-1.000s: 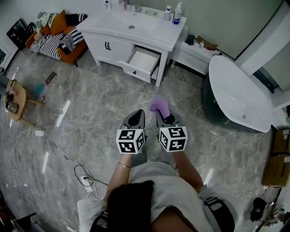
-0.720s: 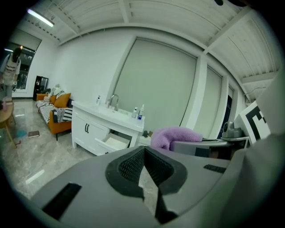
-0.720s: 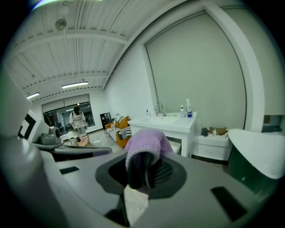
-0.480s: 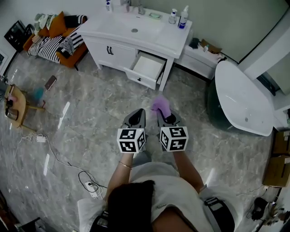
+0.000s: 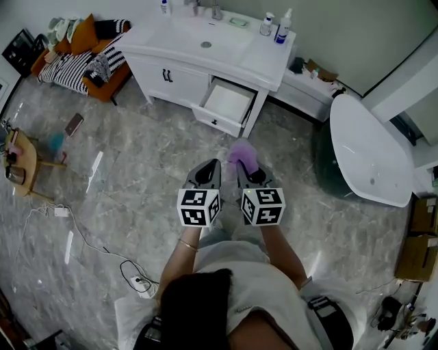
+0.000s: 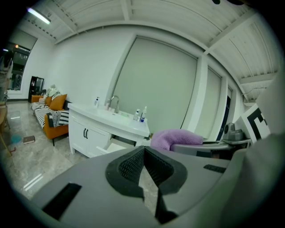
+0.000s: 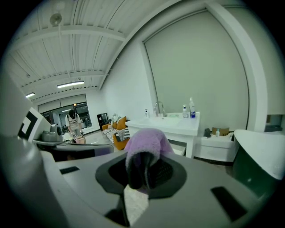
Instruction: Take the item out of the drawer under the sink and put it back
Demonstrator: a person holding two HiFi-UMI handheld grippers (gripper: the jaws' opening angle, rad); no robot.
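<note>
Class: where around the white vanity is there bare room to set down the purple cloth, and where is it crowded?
Free: the open white drawer, its inside bare; the white countertop strip between the sunken basin and the right edge. Crowded: the back edge, with plastic bottles and a metal tap.

Grey marbled floor (image 5: 150,157) here: a power strip (image 5: 140,282) with its trailing cable, a small flat dark thing (image 5: 74,124), a wooden side table (image 5: 20,156), the bathtub (image 5: 366,150). Up on the white worktop (image 5: 263,63) beside the sink (image 5: 205,39), two bottles (image 5: 282,33).
</note>
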